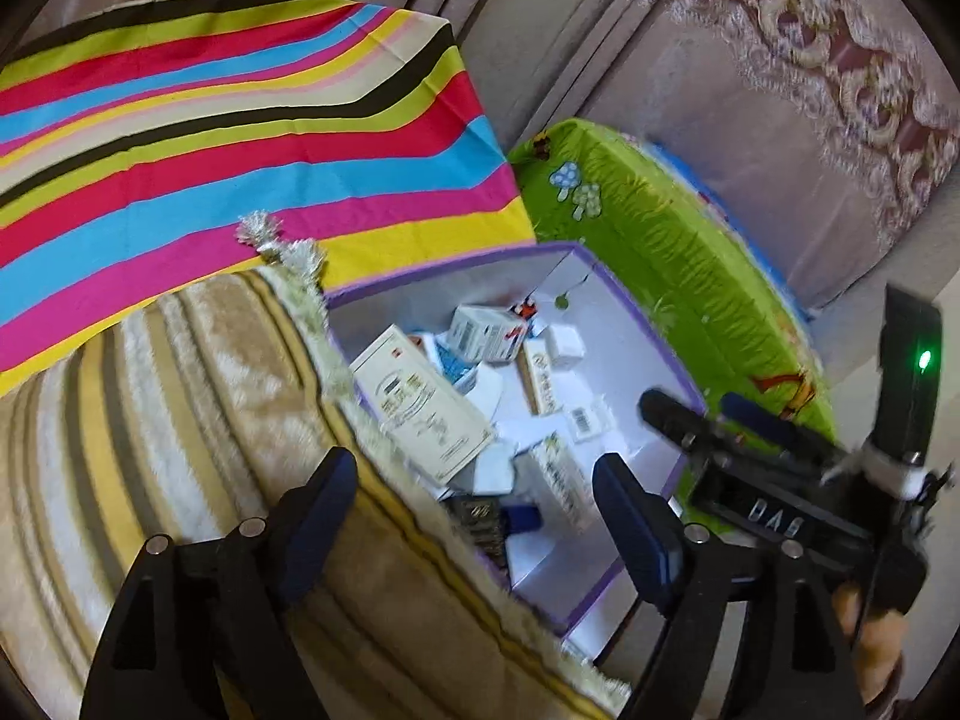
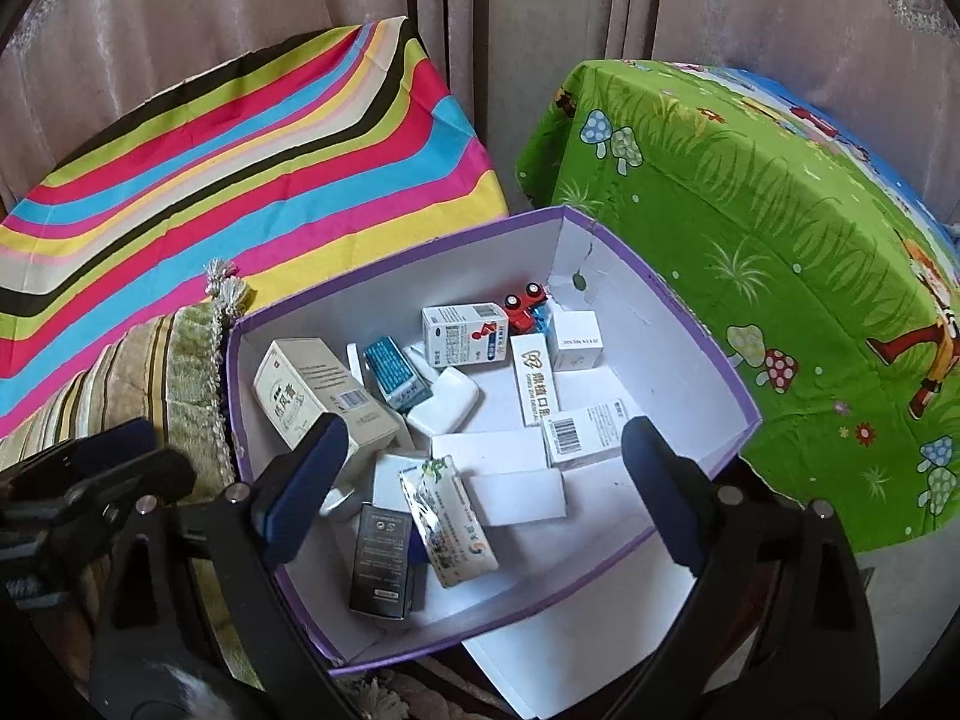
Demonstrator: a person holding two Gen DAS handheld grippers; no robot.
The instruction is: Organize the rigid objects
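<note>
Overhead, the right gripper is hanging wide open and empty above the purple-rimmed cardboard box, while the left gripper is gaping empty over its near end. Inside, small cartons are lying jumbled, a red toy car sitting at the far corner.

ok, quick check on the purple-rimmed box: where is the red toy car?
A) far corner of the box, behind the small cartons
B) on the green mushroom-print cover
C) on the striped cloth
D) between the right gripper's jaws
A: the red toy car lies inside the purple-rimmed box at its far corner, behind the small cartons, clear of both cloths.
</note>
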